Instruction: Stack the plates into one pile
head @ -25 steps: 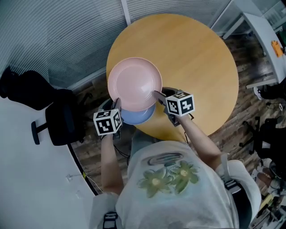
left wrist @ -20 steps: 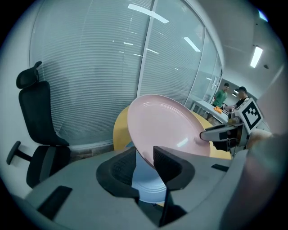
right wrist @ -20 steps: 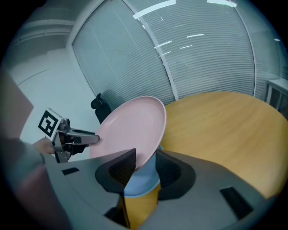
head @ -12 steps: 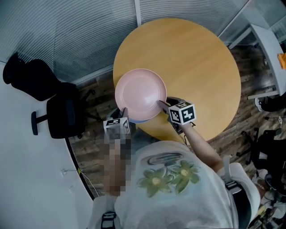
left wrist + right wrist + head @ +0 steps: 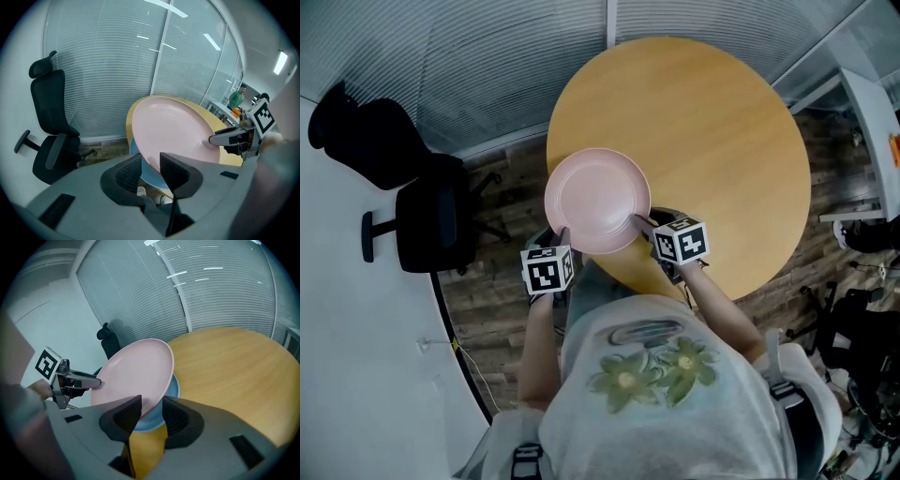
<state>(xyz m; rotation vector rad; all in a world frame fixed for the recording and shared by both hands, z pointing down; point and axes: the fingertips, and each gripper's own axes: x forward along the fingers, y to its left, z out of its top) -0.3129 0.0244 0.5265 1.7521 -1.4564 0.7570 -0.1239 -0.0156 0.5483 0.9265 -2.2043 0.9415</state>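
A pink plate (image 5: 597,200) hangs tilted over the near edge of the round wooden table (image 5: 722,141), held at its rim from both sides. My left gripper (image 5: 562,234) is shut on its left rim, with the edge between the pads (image 5: 150,161). On the opposite side my right gripper (image 5: 639,223) is shut on the rim (image 5: 151,408). A blue plate (image 5: 149,176) lies on the table just beneath the pink one (image 5: 172,389). In the head view the pink plate hides it.
A black office chair (image 5: 431,225) stands left of the table, beside a glass wall with blinds (image 5: 117,61). A white desk (image 5: 874,122) is at the far right. Wooden floor lies beneath the near table edge. A person (image 5: 236,98) stands far off.
Both grippers have carried the pink plate down and toward the near table edge. The blue plate, which showed below it a second ago, is now covered in the head view.
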